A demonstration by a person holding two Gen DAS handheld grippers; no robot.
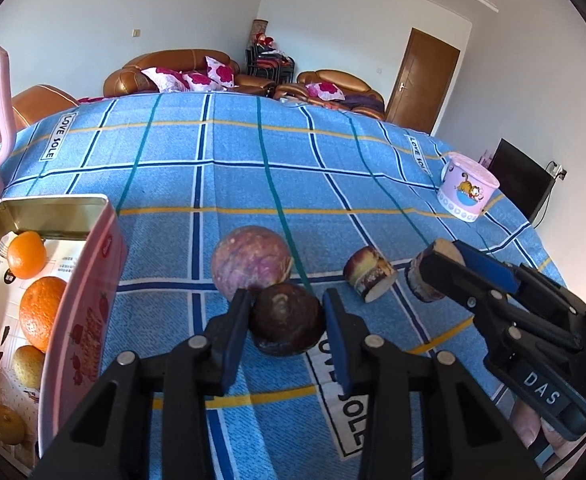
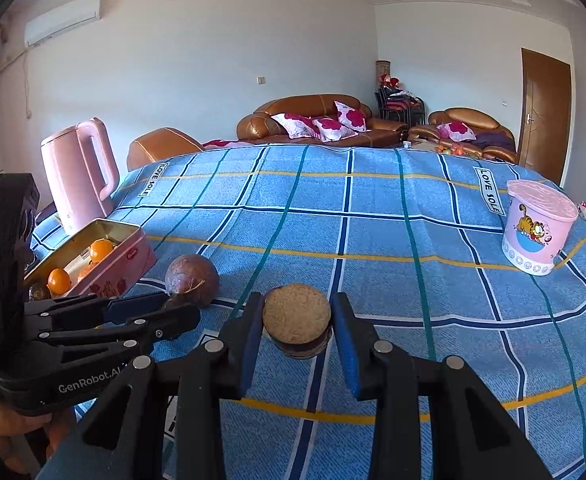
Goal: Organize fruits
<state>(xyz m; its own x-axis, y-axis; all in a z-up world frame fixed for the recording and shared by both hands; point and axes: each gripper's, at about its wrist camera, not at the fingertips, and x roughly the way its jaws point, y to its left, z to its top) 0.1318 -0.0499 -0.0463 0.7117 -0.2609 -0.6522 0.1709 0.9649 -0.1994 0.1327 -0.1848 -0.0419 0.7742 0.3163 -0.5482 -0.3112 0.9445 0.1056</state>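
My left gripper is shut on a dark brown round fruit, its blue pads pressing both sides, low over the blue checked cloth. Just behind it lies a larger purple round fruit. A cut chunk with purple skin lies to the right on the cloth. My right gripper is shut on another cut chunk, whose tan cut face points up. A pink tin at the left holds oranges and other fruit. The left gripper also shows in the right wrist view, largely hiding the dark fruit.
A pink kettle stands behind the tin at the table's left edge. A pink cartoon cup sits at the far right of the table. Brown sofas with flowered cushions lie beyond the table. The two grippers are close side by side.
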